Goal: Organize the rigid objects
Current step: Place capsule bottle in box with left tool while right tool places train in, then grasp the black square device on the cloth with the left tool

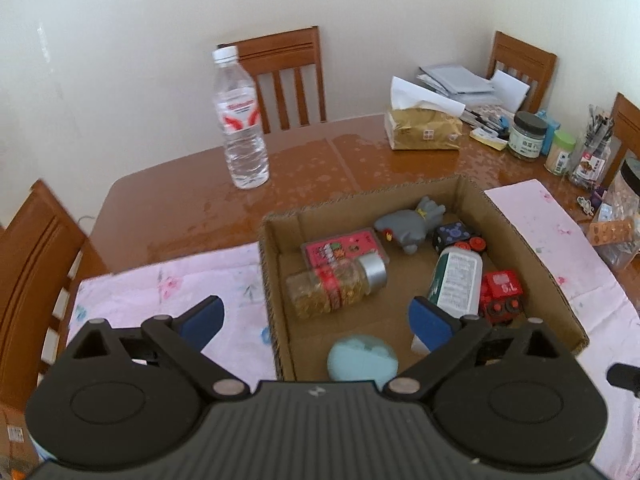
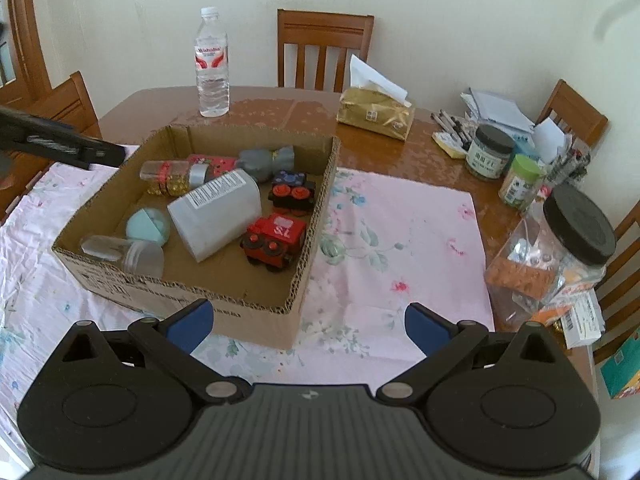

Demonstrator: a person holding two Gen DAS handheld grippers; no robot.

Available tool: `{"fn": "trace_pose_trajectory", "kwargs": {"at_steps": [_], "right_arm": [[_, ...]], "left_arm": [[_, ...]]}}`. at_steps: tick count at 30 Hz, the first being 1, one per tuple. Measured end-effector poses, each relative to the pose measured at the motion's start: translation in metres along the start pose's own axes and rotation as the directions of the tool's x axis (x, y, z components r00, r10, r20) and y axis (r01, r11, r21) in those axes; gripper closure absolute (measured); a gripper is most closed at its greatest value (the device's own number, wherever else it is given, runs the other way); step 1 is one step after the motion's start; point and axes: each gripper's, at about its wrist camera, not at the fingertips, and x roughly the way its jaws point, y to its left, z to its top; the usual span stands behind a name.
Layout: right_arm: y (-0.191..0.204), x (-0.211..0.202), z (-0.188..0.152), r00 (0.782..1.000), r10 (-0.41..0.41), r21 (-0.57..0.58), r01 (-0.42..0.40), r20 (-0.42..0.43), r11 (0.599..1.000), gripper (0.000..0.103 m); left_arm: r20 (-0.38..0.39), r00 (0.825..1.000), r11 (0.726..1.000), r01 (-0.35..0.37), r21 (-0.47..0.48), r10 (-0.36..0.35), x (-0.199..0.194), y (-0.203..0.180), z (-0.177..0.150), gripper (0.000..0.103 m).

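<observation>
The open brown cardboard box [image 2: 296, 312] is sitting on a pink floral cloth [image 2: 400, 216] over the wooden surface [image 2: 420, 148], gathering the rigid items: a white plastic bottle [image 2: 216, 212] lying on its side, a glitter-filled clear jar [image 1: 332, 284], a red toy train [image 2: 276, 240], a black toy engine [image 2: 292, 194], a grey toy animal [image 1: 412, 224], a pale blue round piece [image 2: 148, 224] and a small clear jar [image 2: 124, 252]. The left gripper [image 1: 316, 320] is hovering over the box's near edge, jaws spread wide and gripping nothing, probably having let something go. The right gripper [image 2: 308, 324] is waiting beside the box, jaws likewise open and empty. An upright clear water bottle [image 2: 212, 68] is standing beyond, perhaps next.

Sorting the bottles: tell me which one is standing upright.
The water bottle on the bare table behind the box; the box's bottles all lie flat.
</observation>
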Motion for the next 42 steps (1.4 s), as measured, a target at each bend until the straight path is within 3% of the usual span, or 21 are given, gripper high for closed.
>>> {"fn": "trace_pose_trajectory", "kwargs": {"at_steps": [12,16,20,35,42], "right_arm": [[0.008,0.034,-0.049,0.987,0.036,-0.007,-0.037,-0.155,0.999,0.000],[0.020,0.040,-0.066,0.976,0.063,-0.050,-0.075,-0.206,0.996,0.000],[0.030,0.049,-0.080,0.970,0.031,-0.100,-0.057,-0.241,0.993,0.000],[0.004,0.062,-0.082,0.977,-0.026,-0.057,0.014,-0.211,0.998,0.000],[-0.015,0.067,-0.082,0.980,0.014,-0.057,-0.026,-0.200,0.998,0.000]], "left_arm": [[-0.047,0.997,0.996,-0.059,-0.072,0.055,-0.025,-0.004,-0.062,0.001],[-0.061,0.997,0.994,-0.047,-0.097,0.041,-0.027,-0.007,-0.075,0.001],[-0.063,0.998,0.993,-0.035,-0.115,0.028,-0.029,-0.011,-0.084,0.001],[-0.119,0.992,0.999,0.048,-0.017,-0.049,-0.021,-0.066,-0.102,0.001],[-0.173,0.980,0.995,0.095,-0.005,-0.094,-0.010,-0.100,-0.110,0.001]]}}
